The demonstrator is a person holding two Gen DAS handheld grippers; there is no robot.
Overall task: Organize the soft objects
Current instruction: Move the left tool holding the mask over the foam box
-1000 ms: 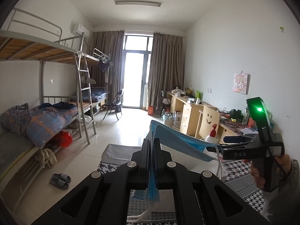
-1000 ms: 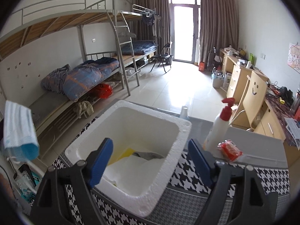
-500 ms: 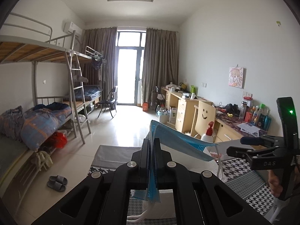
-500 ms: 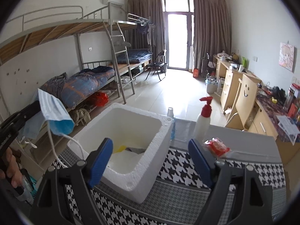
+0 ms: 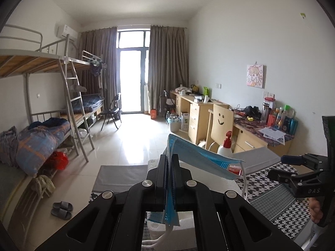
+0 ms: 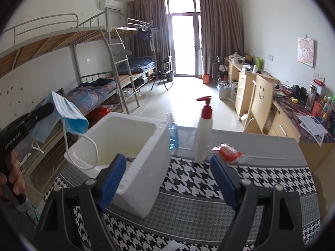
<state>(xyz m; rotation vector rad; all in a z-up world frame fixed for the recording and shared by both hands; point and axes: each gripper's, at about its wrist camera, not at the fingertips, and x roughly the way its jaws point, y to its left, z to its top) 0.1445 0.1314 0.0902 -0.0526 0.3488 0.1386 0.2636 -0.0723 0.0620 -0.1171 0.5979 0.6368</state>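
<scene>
So we're pinching a pale blue pleated face mask (image 5: 201, 161) tight in the left claw (image 5: 167, 163), dangling it just above the white foam box (image 6: 134, 140) on the houndstooth-covered table (image 6: 209, 188), while the right claw (image 6: 167, 179) is hanging wide apart, holding nothing.

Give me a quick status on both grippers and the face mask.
Left gripper shut on face mask, beside foam box. Right gripper open, empty. Nothing blocking the box.
</scene>
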